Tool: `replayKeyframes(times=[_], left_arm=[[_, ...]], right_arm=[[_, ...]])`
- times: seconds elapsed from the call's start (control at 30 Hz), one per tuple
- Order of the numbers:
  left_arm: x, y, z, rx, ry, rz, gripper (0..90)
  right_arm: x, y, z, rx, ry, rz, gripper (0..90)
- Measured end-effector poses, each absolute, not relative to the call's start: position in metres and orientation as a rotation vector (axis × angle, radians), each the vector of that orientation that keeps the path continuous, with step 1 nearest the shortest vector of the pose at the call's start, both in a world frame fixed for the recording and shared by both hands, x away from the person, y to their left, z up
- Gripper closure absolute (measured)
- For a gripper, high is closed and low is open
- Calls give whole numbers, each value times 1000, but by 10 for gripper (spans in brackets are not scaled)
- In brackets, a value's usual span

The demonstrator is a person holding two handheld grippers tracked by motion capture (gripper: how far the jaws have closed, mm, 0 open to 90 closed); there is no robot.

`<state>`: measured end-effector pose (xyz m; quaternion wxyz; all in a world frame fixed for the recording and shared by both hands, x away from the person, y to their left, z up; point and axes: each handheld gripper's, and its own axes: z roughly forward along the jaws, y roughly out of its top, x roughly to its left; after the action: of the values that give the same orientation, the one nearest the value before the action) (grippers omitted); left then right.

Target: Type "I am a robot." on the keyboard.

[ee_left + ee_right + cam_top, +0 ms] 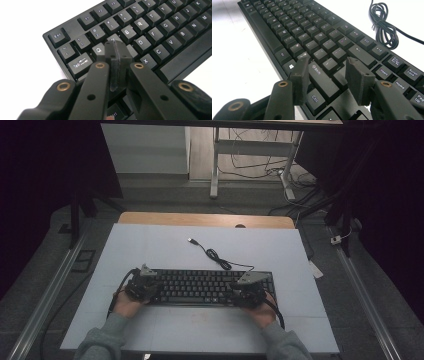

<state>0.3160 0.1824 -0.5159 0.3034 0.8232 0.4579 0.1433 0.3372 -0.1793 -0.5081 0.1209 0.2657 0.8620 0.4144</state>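
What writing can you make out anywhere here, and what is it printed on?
All on the keyboard keys.
"Esc"
"Tab"
"Q"
"E"
"R"
"Shift"
"Ctrl"
"Insert"
"Home"
"Scroll Lock"
The high view's keys are too small to read.

Dim room, pale table top

A white mat (150, 245) covers the wooden table (205, 219); beyond its far edge stand a desk frame (215, 165) and tangled floor cables (300, 185) on grey carpet.
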Motion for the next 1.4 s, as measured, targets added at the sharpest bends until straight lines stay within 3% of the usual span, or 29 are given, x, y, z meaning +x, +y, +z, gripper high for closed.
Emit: replayKeyframes(times=[0.47,0.73,0.9,1.17,1.4], left_arm=[[316,178,-518,2194,1215,397,887],[311,183,-503,2087,1183,399,875],[309,187,-497,2038,1165,380,778],[307,189,-494,2000,1137,362,545],[306,187,-493,1997,1125,355,476]], right_arm=[[337,-179,-508,774,2516,1212,540],[337,-180,-508,776,2515,1211,540],[337,-180,-507,773,2516,1210,540],[337,-180,-507,774,2515,1210,540],[337,-180,-508,776,2515,1208,539]])
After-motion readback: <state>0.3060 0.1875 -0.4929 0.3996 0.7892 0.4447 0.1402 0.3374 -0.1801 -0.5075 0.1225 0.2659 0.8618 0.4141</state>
